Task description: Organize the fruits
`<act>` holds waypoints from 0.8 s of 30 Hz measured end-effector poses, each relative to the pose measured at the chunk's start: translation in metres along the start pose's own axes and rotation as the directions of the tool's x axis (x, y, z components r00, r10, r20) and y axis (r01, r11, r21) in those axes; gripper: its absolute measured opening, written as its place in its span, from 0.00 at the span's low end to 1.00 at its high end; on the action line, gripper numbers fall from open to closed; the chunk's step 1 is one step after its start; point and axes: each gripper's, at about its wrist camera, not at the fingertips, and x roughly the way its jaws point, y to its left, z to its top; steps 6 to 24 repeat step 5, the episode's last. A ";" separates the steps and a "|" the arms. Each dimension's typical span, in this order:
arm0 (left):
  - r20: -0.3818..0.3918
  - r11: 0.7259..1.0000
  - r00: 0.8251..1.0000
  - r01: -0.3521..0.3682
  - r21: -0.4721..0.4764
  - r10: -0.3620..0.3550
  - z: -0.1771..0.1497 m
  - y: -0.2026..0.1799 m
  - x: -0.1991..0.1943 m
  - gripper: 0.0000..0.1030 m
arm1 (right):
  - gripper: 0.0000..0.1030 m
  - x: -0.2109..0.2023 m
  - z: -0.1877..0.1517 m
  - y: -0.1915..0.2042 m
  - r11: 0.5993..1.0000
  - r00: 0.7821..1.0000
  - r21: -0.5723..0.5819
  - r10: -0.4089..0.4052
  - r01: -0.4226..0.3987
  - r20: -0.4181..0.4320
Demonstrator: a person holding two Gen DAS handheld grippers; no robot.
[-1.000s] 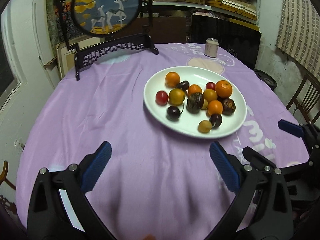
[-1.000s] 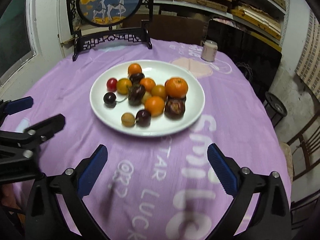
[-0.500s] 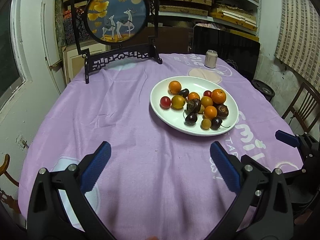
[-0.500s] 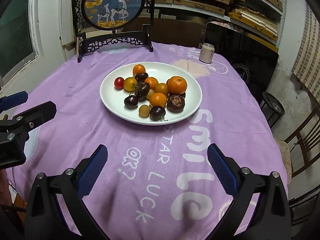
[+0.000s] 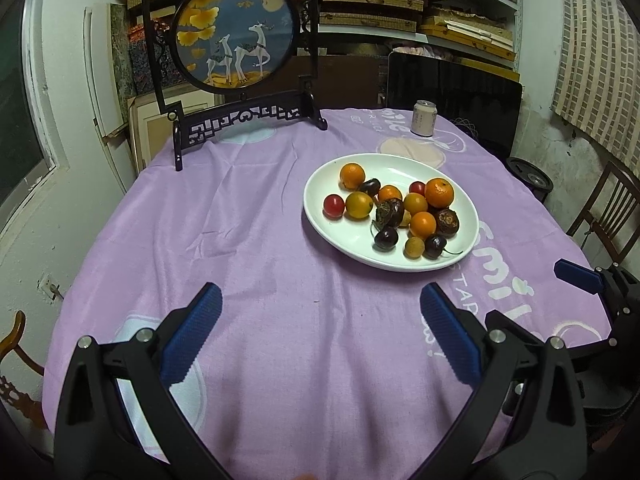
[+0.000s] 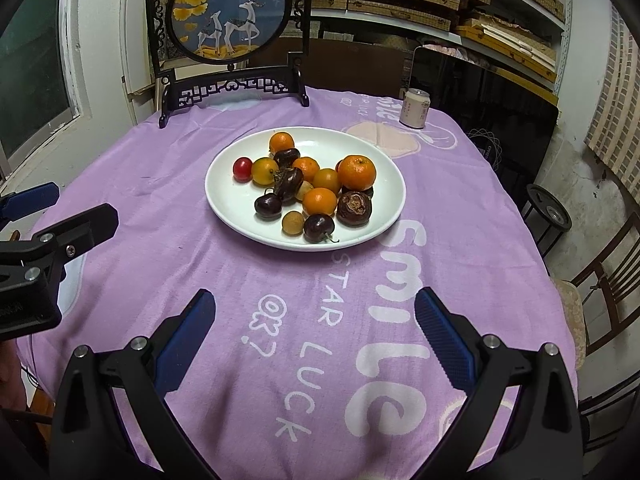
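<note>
A white plate [image 5: 320, 184] [image 6: 224, 196] on the purple tablecloth holds mixed fruit: oranges [image 5: 439, 192] [image 6: 357, 172], a red cherry tomato [image 5: 333, 205] [image 6: 242, 168], dark plums [image 5: 386, 237] [image 6: 268, 205], a yellow fruit [image 5: 359, 205] and brown passion fruits [image 6: 353, 208]. My left gripper [image 5: 318, 328] is open and empty, well short of the plate on its left. My right gripper [image 6: 314, 324] is open and empty, in front of the plate. Each gripper shows at the edge of the other's view.
A black-framed round deer picture stand [image 5: 238, 40] [image 6: 230, 12] stands at the table's far edge. A drink can [image 5: 424, 118] [image 6: 415, 109] sits far right. Chairs [image 6: 608, 280] and a stool [image 6: 548, 212] stand right of the table. Shelves fill the back wall.
Both grippers have pulled back and up from the plate, so it looks smaller and farther. Both stay open and empty. The fruit has not moved.
</note>
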 end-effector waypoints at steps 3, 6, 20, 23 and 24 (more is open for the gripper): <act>-0.003 1.000 1.000 0.002 -0.002 -0.002 0.000 0.000 0.000 0.98 | 0.97 -0.001 0.000 0.001 1.000 1.000 0.004 0.002 -0.002 -0.003; -0.002 1.000 1.000 0.002 -0.001 -0.002 0.000 0.000 0.001 0.98 | 0.97 -0.001 0.000 0.001 1.000 1.000 0.005 0.004 -0.004 -0.003; -0.002 1.000 1.000 0.002 -0.001 -0.002 0.000 0.000 0.001 0.98 | 0.97 -0.001 0.000 0.001 1.000 1.000 0.005 0.004 -0.004 -0.003; -0.002 1.000 1.000 0.002 -0.001 -0.002 0.000 0.000 0.001 0.98 | 0.97 -0.001 0.000 0.001 1.000 1.000 0.005 0.004 -0.004 -0.003; -0.002 1.000 1.000 0.002 -0.001 -0.002 0.000 0.000 0.001 0.98 | 0.97 -0.001 0.000 0.001 1.000 1.000 0.005 0.004 -0.004 -0.003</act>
